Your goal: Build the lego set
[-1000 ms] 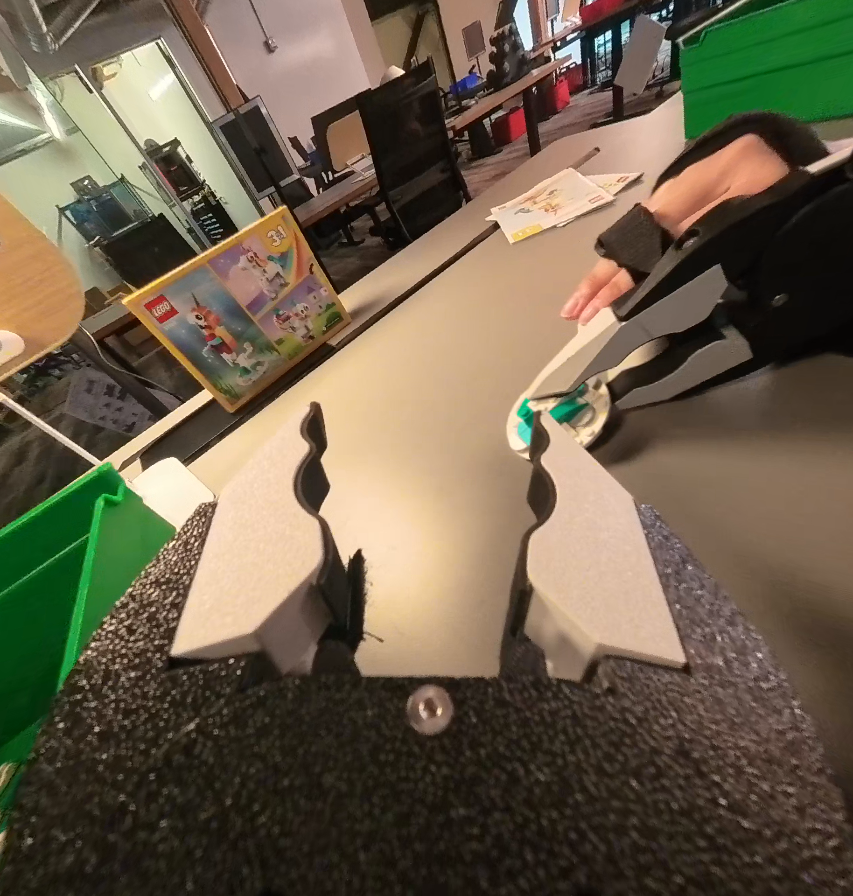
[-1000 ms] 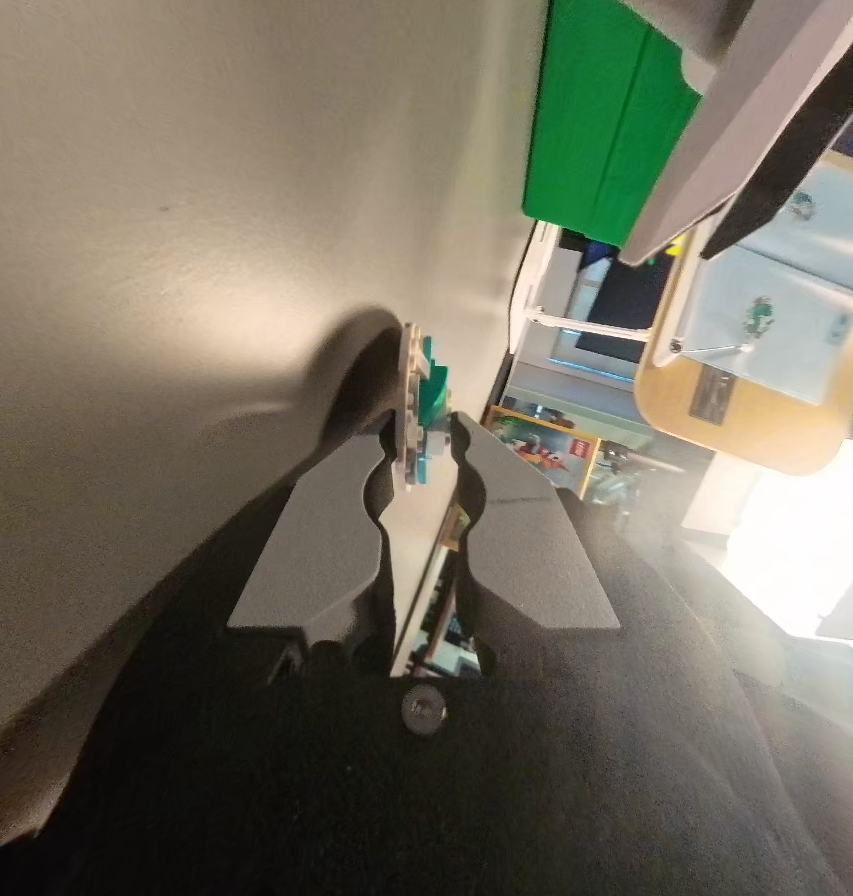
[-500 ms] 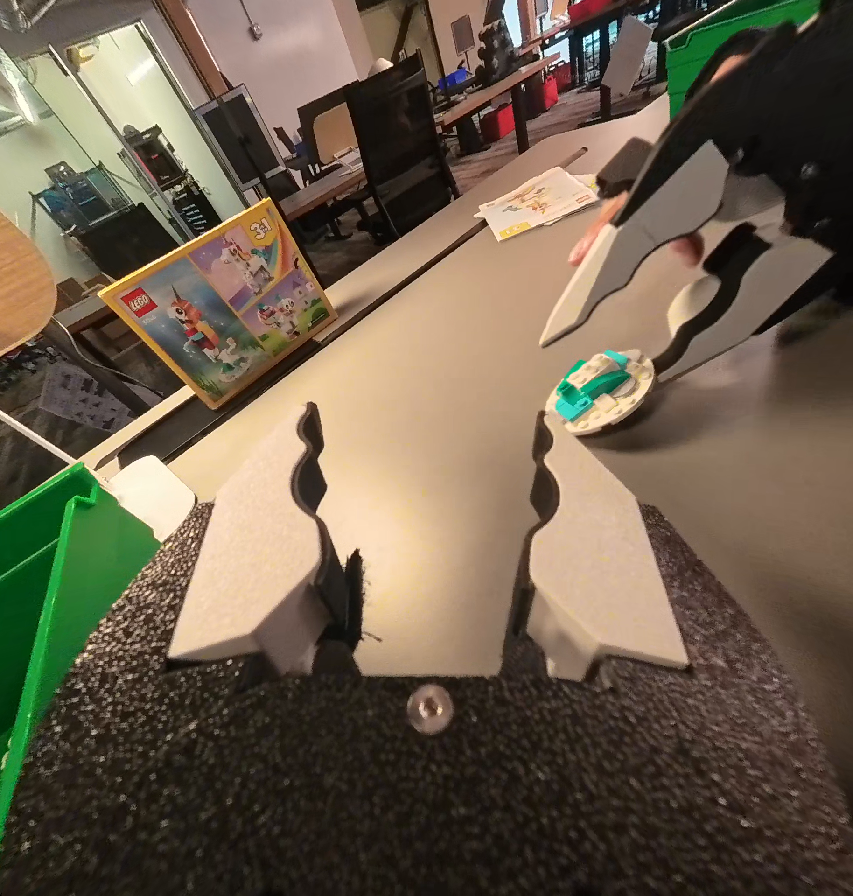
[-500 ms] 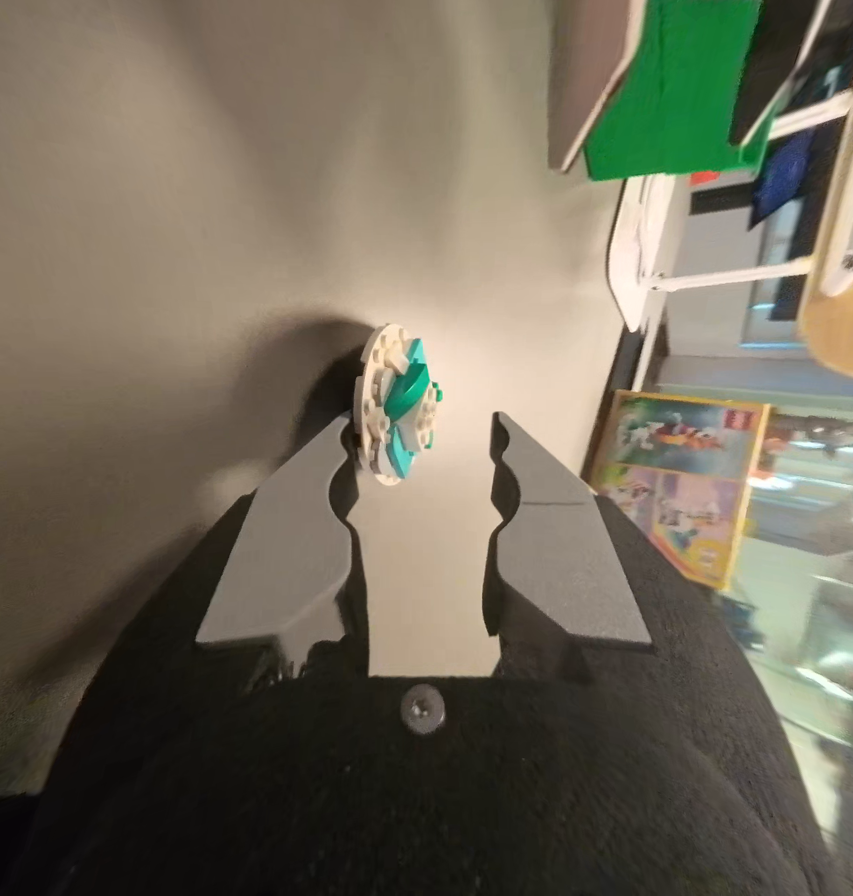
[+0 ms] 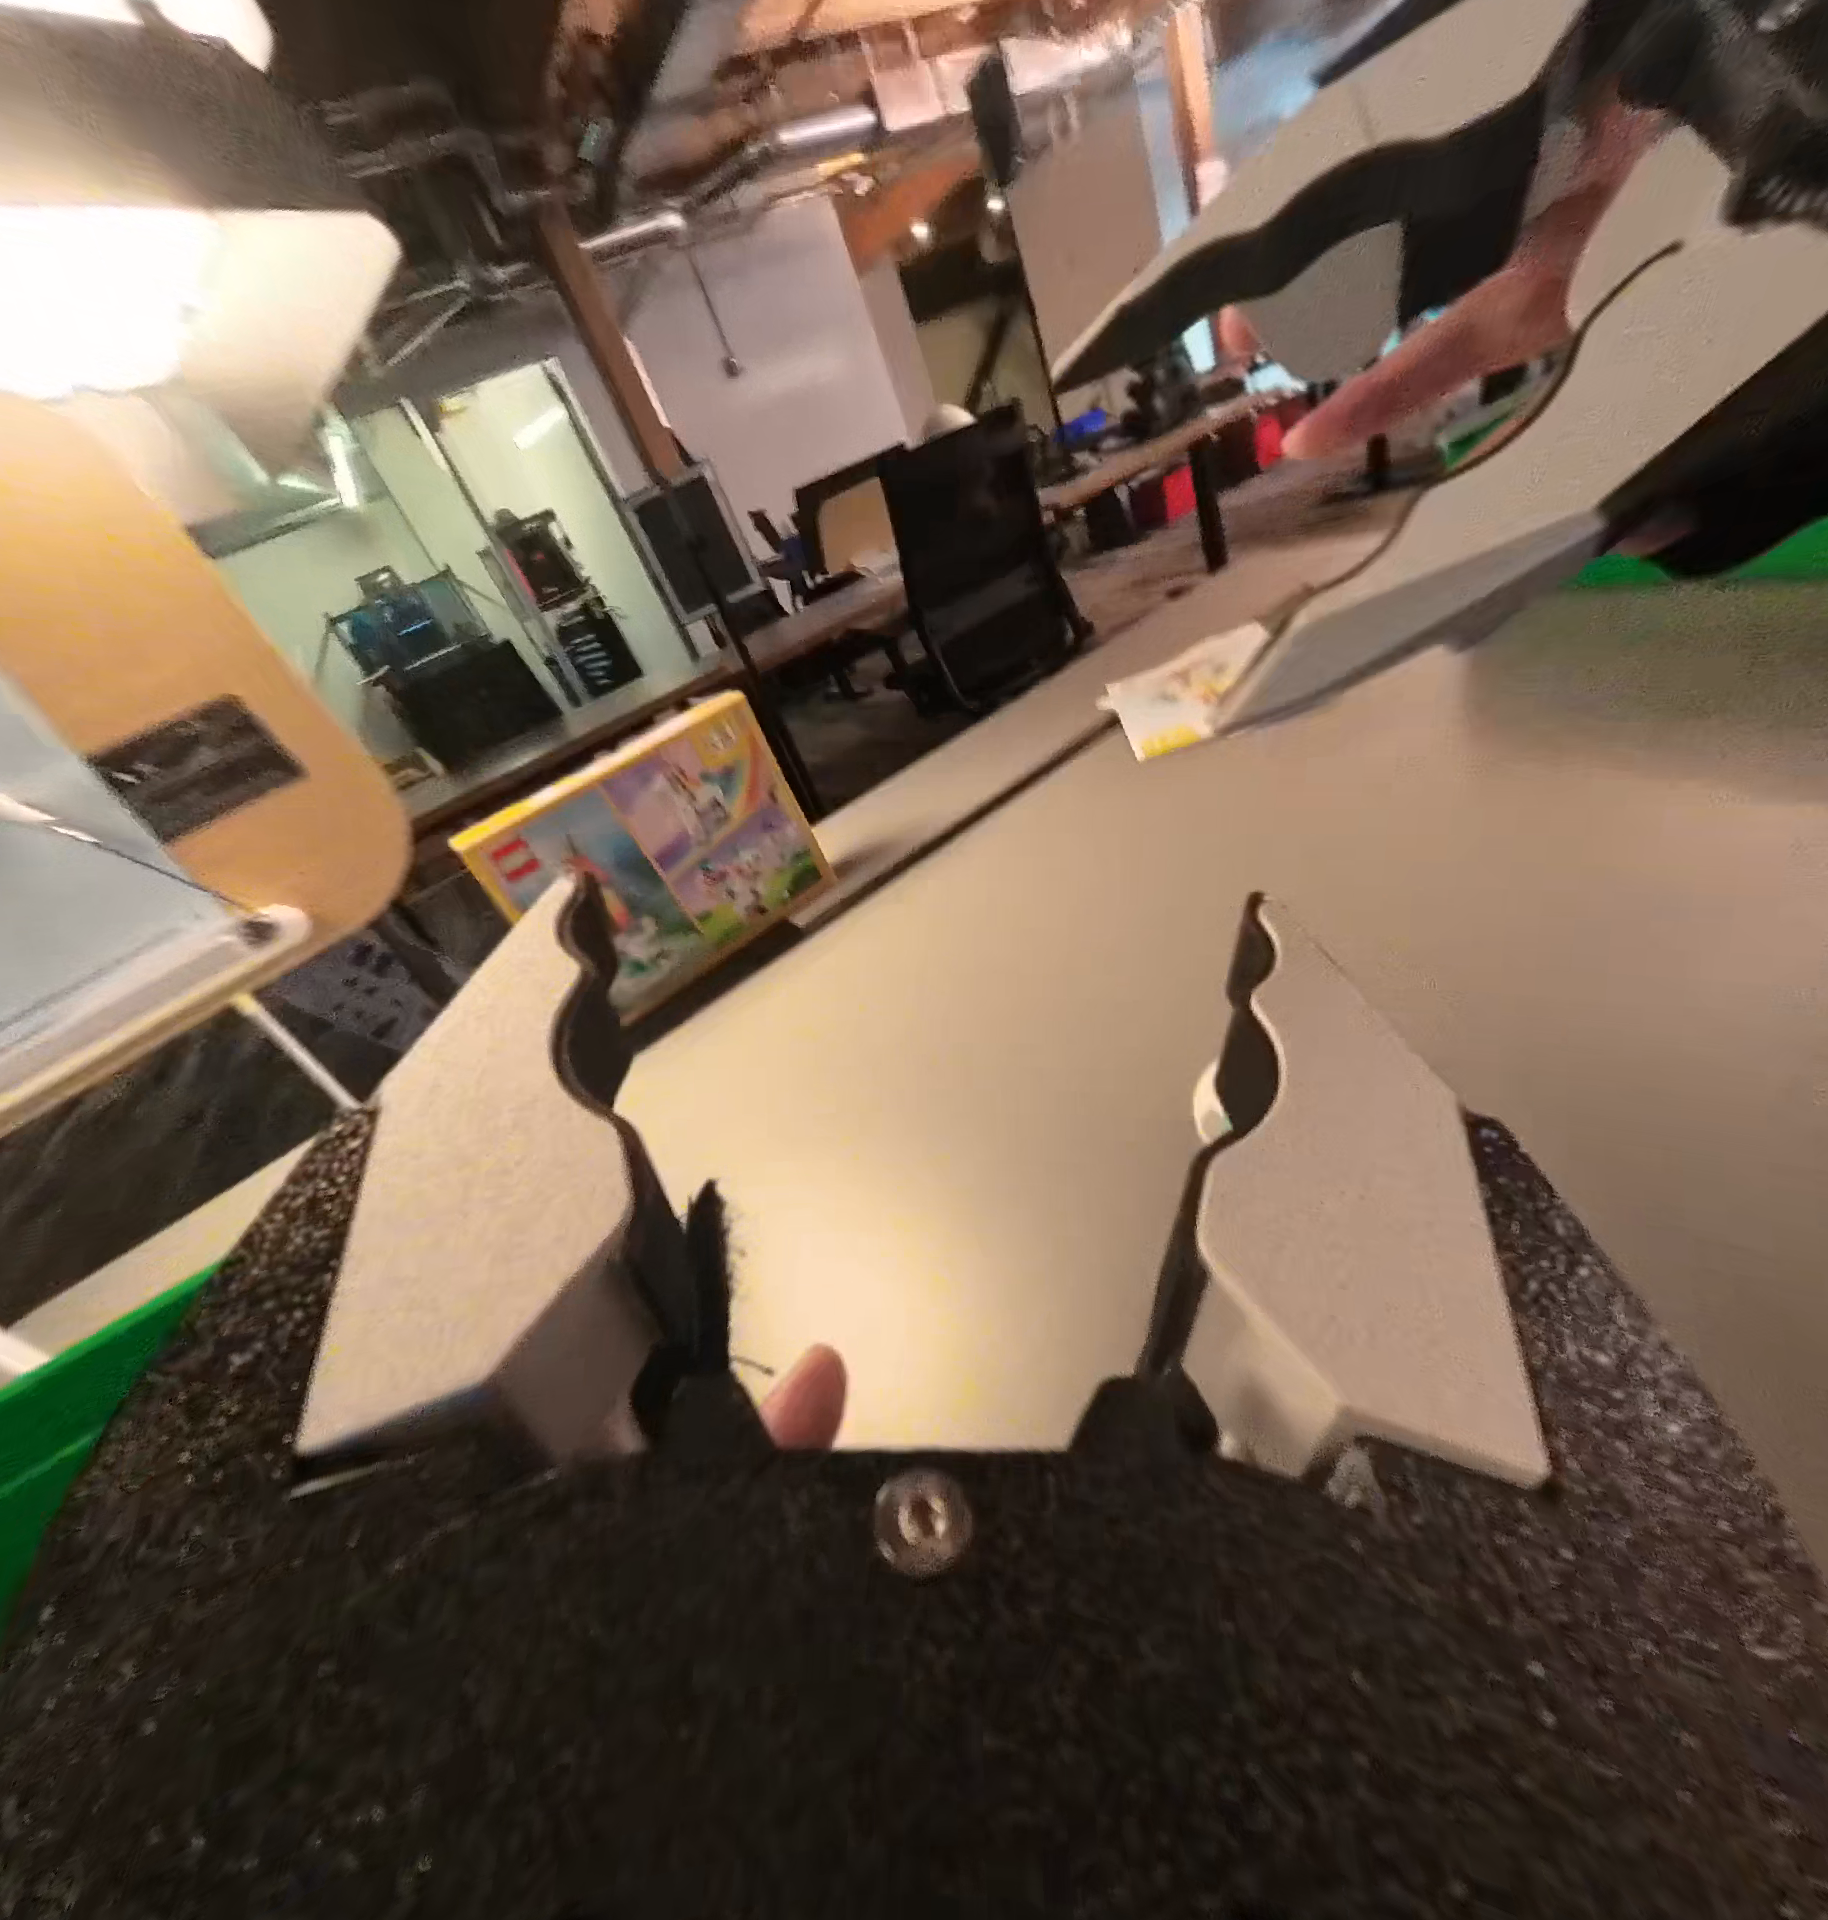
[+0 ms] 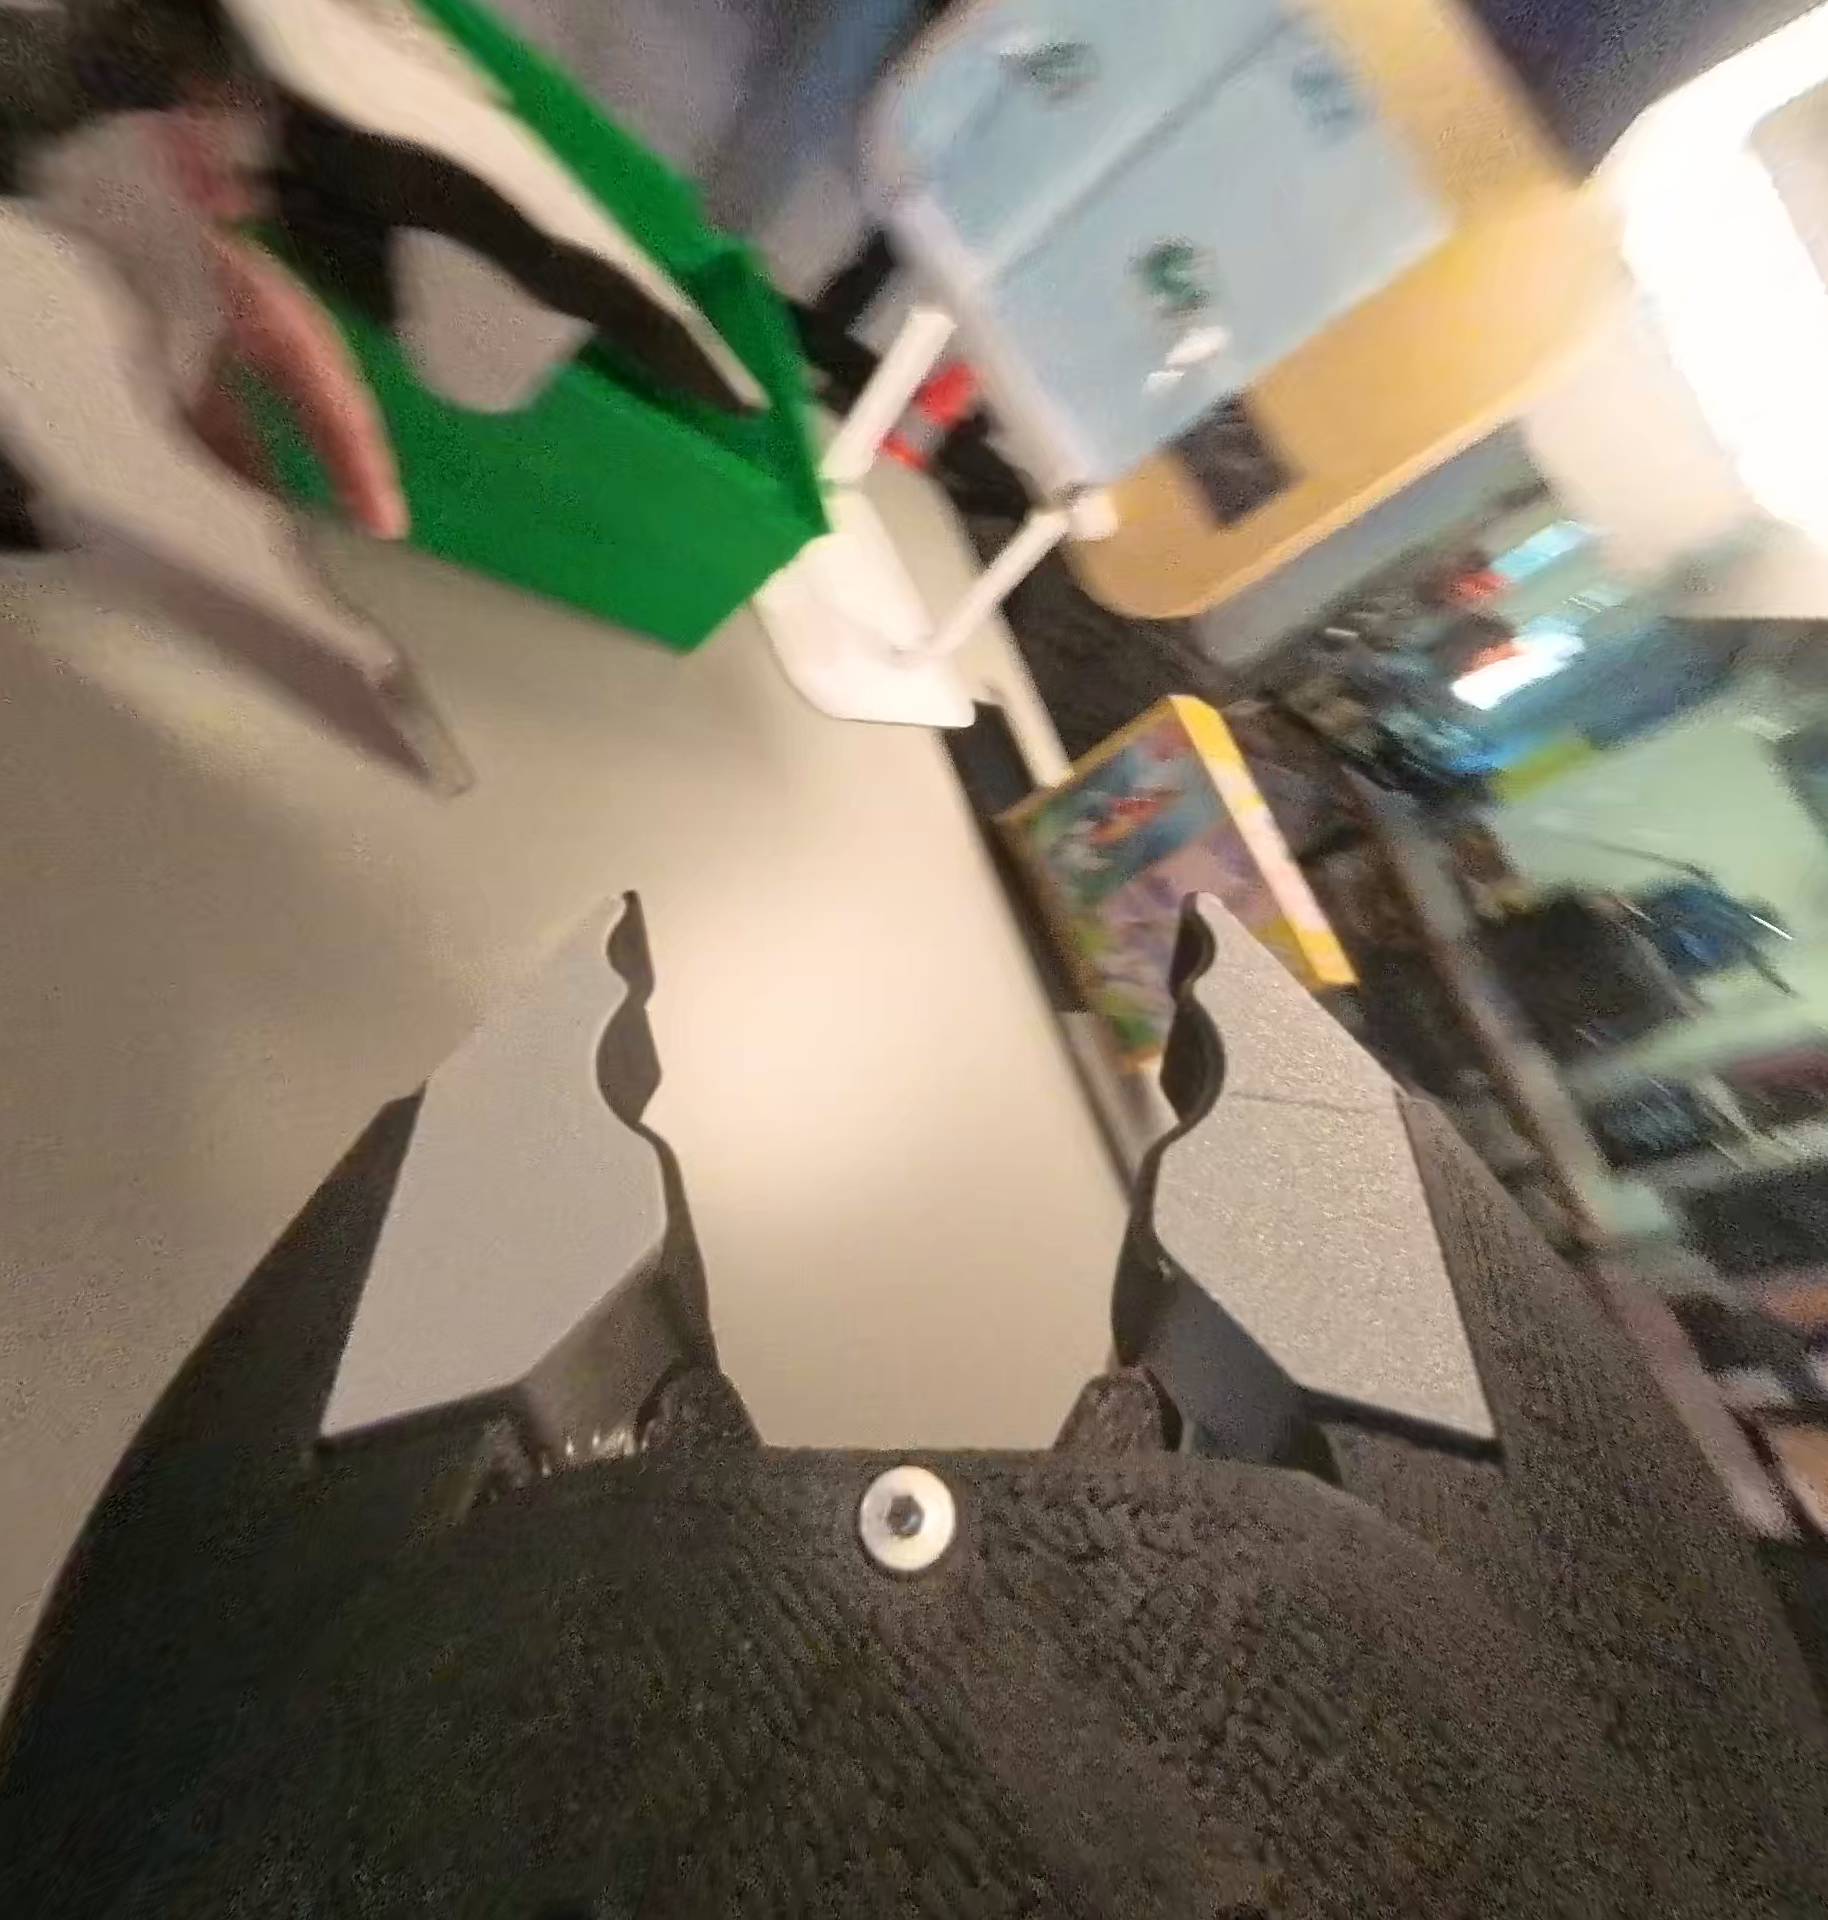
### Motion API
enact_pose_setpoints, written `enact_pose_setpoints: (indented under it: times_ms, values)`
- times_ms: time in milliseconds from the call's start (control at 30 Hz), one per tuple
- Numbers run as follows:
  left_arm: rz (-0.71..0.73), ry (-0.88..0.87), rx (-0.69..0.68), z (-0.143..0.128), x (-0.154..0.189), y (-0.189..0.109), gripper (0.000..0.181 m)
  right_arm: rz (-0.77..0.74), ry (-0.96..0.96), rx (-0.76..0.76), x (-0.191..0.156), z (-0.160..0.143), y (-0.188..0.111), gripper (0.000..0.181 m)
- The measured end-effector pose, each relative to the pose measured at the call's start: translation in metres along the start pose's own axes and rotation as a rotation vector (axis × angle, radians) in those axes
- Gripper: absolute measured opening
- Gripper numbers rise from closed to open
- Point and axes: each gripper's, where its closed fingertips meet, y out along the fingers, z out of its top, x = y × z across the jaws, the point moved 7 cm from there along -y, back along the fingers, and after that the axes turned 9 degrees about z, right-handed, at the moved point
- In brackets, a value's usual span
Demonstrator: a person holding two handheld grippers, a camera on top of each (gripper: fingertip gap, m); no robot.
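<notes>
My left gripper (image 5: pixel 915 914) is open and empty, held above the grey table (image 5: pixel 993 1039). A small white edge (image 5: pixel 1206 1103) peeks out beside its right finger; what it belongs to is hidden. My right gripper (image 6: pixel 915 904) is open and empty, raised over the table (image 6: pixel 214 1039). It also shows in the left wrist view (image 5: pixel 1149 551) at the upper right, with a person's finger (image 5: pixel 1409 384) beside it. The left gripper shows blurred in the right wrist view (image 6: pixel 598 582). The round white and teal lego assembly is not clearly in view.
The yellow lego box (image 5: pixel 661 831) stands at the table's far edge and shows in the right wrist view (image 6: pixel 1170 883). An instruction booklet (image 5: pixel 1170 696) lies farther back. A green bin (image 6: pixel 577 520) and a white stand base (image 6: pixel 868 655) sit by the left gripper.
My right gripper let go of the round white and teal assembly, left it on the table, then opened wide and lifted away. Both views have tilted up; the assembly has dropped out of sight.
</notes>
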Motion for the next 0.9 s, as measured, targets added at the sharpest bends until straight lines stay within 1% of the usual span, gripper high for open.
enact_pose_setpoints:
  times_ms: [33, 67, 133, 200, 233, 267, 367, 433, 533, 600, 667, 800, 900]
  values:
    - [0.038, -0.017, -0.015, 0.015, -0.007, -0.004, 0.112, -0.072, 0.002, -0.001, 0.009, 0.018, -0.004, 0.094]
    - [0.101, -0.032, -0.037, 0.031, -0.017, -0.011, 0.101, -0.138, 0.001, 0.031, 0.017, 0.039, -0.009, 0.088]
    - [0.203, -0.047, -0.063, 0.064, -0.036, -0.029, 0.077, -0.246, 0.013, 0.158, 0.026, 0.085, -0.019, 0.072]
    - [0.269, -0.043, -0.025, 0.097, -0.050, -0.054, 0.053, -0.249, 0.025, 0.298, 0.022, 0.128, -0.026, 0.059]
    - [0.301, -0.048, 0.013, 0.111, -0.055, -0.067, 0.046, -0.225, 0.027, 0.353, 0.017, 0.146, -0.028, 0.054]
    - [0.335, -0.050, 0.046, 0.123, -0.059, -0.080, 0.047, -0.200, 0.030, 0.399, 0.010, 0.162, -0.028, 0.051]
    - [0.469, -0.026, 0.090, 0.143, -0.068, -0.111, 0.044, -0.154, 0.044, 0.525, -0.006, 0.192, -0.024, 0.048]
    - [0.548, 0.024, 0.068, 0.147, -0.069, -0.123, 0.044, -0.106, 0.031, 0.561, -0.017, 0.200, -0.018, 0.047]
    - [0.607, 0.080, -0.004, 0.146, -0.069, -0.126, 0.044, -0.064, -0.019, 0.548, -0.031, 0.203, -0.004, 0.047]
    - [0.618, 0.096, -0.032, 0.146, -0.066, -0.123, 0.044, -0.023, -0.043, 0.526, -0.037, 0.202, 0.003, 0.047]
    - [0.625, 0.103, -0.047, 0.145, -0.062, -0.118, 0.040, 0.002, -0.074, 0.503, -0.042, 0.202, 0.006, 0.047]
    - [0.644, 0.137, -0.093, 0.142, -0.057, -0.115, 0.038, 0.002, -0.127, 0.463, -0.046, 0.198, 0.007, 0.047]
    - [0.655, 0.154, -0.096, 0.144, -0.053, -0.116, 0.038, -0.005, -0.145, 0.444, -0.045, 0.196, 0.006, 0.046]
